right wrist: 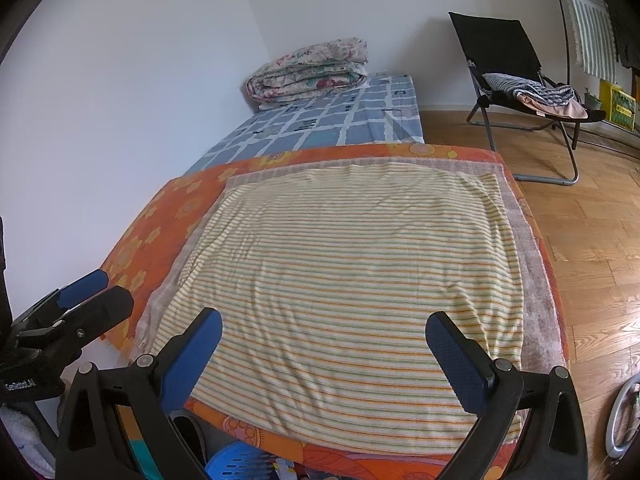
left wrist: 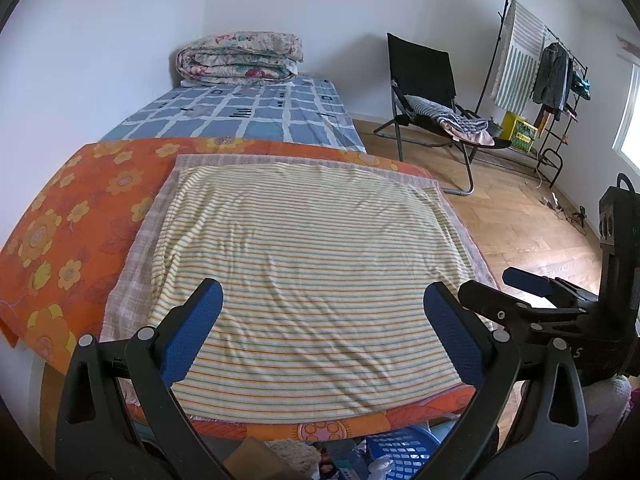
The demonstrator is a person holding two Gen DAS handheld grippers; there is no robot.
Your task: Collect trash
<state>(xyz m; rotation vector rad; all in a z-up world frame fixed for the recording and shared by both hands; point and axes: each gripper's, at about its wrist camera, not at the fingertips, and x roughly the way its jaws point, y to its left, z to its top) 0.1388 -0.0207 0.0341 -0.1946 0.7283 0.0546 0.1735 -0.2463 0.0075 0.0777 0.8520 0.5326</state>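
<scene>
My left gripper (left wrist: 322, 308) and right gripper (right wrist: 324, 332), jaws spread, empty, above a striped cloth (left wrist: 312, 264) on an orange sheet (left wrist: 60, 220); blue basket (left wrist: 400, 452) below.

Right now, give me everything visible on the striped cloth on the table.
The striped cloth is a thin, soft-looking fabric with narrow cream, orange and green stripes. It lies flat and spread out, lightly wrinkled, on a pale checked cloth that shows along its left, far and right edges, over an orange floral cover. Nothing sits on it. Both tools hover open at its near edge, not touching.
</scene>
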